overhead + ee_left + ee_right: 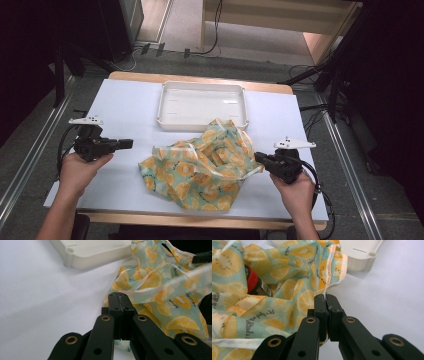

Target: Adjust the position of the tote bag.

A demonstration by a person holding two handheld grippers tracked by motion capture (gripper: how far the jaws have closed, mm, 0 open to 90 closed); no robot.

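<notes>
A cloth bag printed with yellow lemon slices on pale green lies crumpled in the middle of the table. My right gripper is at the bag's right side, shut on its white-trimmed rim. A dark container with a red cap shows inside the bag's opening. My left gripper is held to the left of the bag, jaws pressed together with nothing between them, a short gap from the cloth. In the left gripper view the bag and its loose strap lie just beyond the shut gripper.
A shallow white tray stands at the back centre, touching the bag's top edge; its corner lies ahead of the left gripper. The white table cover is bare on the left. Cables and dark stands surround the table.
</notes>
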